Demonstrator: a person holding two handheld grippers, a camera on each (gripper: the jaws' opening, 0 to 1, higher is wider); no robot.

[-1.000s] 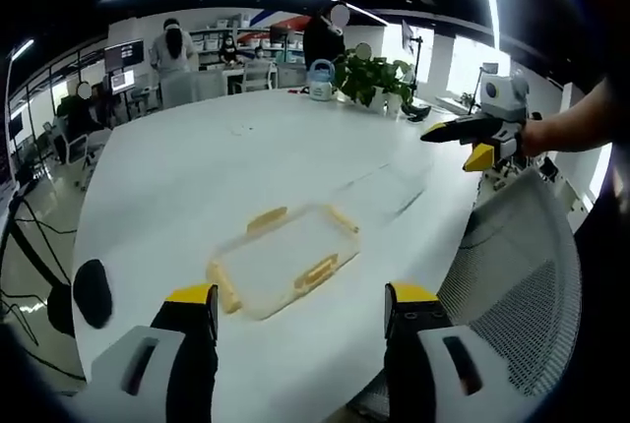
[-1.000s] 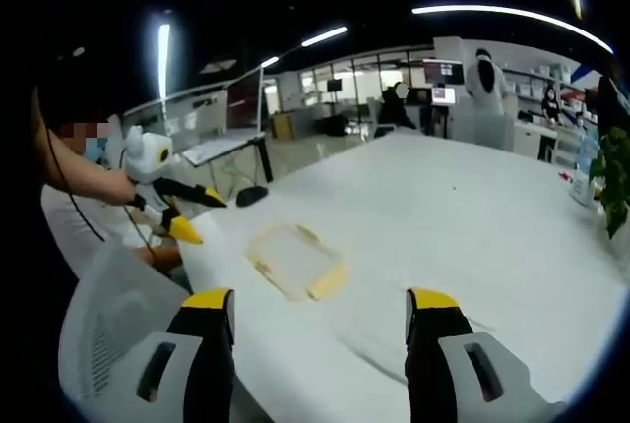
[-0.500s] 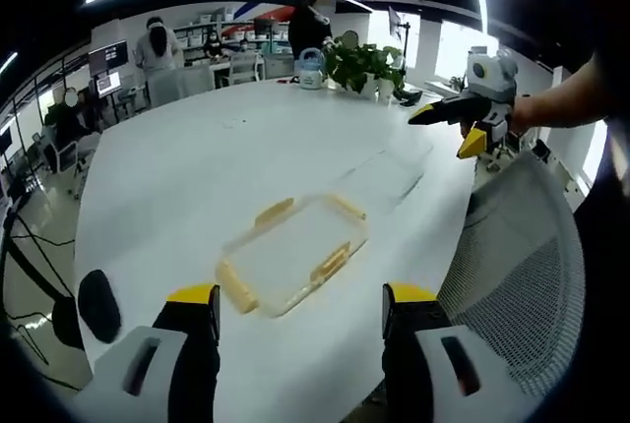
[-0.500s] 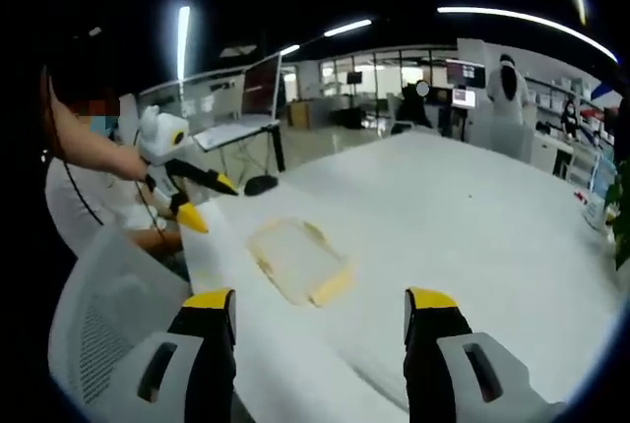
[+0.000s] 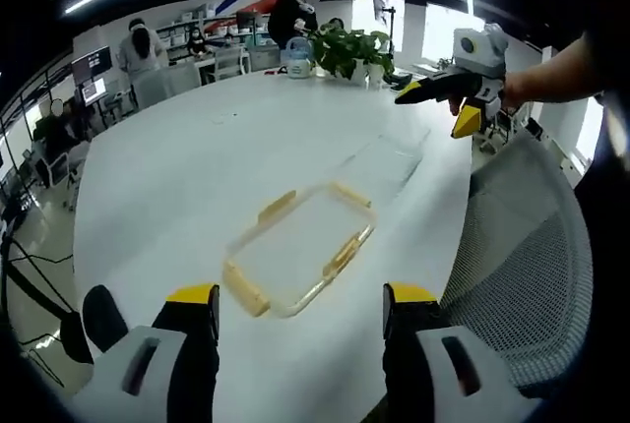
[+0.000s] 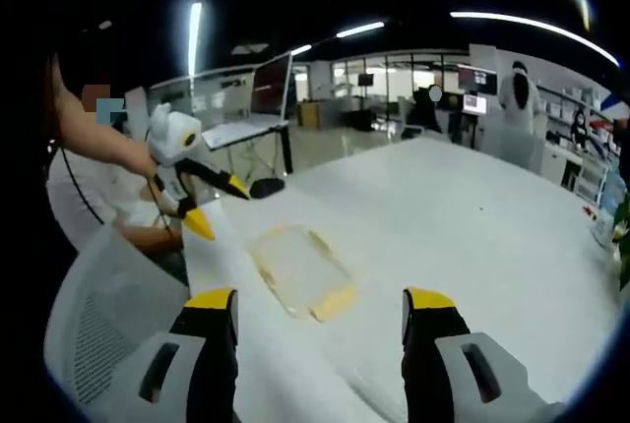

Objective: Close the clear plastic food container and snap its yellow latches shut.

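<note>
The clear plastic container (image 5: 300, 246) lies flat on the white table (image 5: 177, 167), with yellow latches (image 5: 343, 254) sticking out along its sides. My left gripper (image 5: 300, 297) hovers just short of it, open with nothing between the jaws. My right gripper (image 5: 433, 113) is held in the air at the table's far right edge, jaws apart. A faint clear flat sheet (image 5: 389, 162) lies beyond the container. In the right gripper view the container (image 6: 300, 271) sits ahead of my open right gripper (image 6: 317, 297), and the left gripper (image 6: 224, 211) hangs open to its left.
A grey mesh chair (image 5: 522, 266) stands at the table's near right edge and shows as the chair (image 6: 108, 315) in the right gripper view. A potted plant (image 5: 349, 49) and a jug (image 5: 298, 54) stand at the far end. A black oval object (image 5: 98, 310) lies near left. People stand behind.
Both cameras have shifted, so the container looks a little larger and nearer in the left gripper view. The right gripper sits higher in that view. Both grippers stay open; the container has not moved.
</note>
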